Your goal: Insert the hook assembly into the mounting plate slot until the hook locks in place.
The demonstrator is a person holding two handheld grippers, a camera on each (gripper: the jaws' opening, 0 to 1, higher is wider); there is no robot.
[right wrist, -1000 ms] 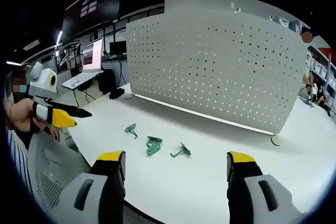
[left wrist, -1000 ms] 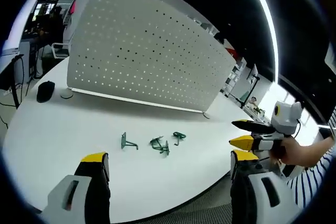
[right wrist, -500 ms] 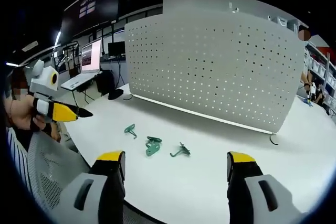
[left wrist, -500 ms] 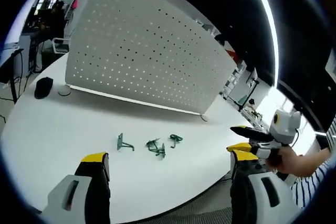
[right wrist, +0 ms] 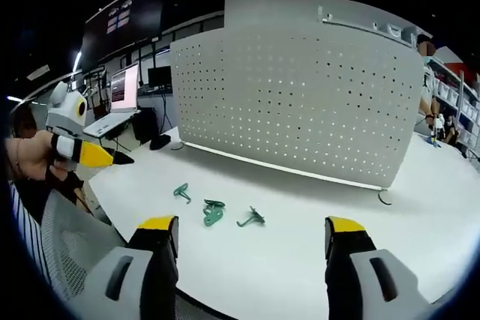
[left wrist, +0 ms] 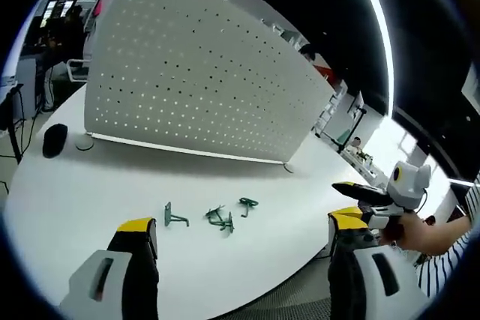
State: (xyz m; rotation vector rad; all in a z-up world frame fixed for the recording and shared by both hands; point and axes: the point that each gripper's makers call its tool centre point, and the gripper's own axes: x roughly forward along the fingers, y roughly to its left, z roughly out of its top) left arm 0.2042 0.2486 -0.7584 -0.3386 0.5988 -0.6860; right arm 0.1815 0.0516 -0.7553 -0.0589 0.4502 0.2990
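Task not yet begun: three small green metal hooks lie loose on the round white table, well short of the upright white perforated mounting plate, while left gripper and right gripper both hover empty, jaws spread.

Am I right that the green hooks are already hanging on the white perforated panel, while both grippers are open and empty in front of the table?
Not quite: the green hooks lie loose on the white table in front of the perforated panel, as the right gripper view shows. The rest holds: the left gripper and right gripper are open and empty.
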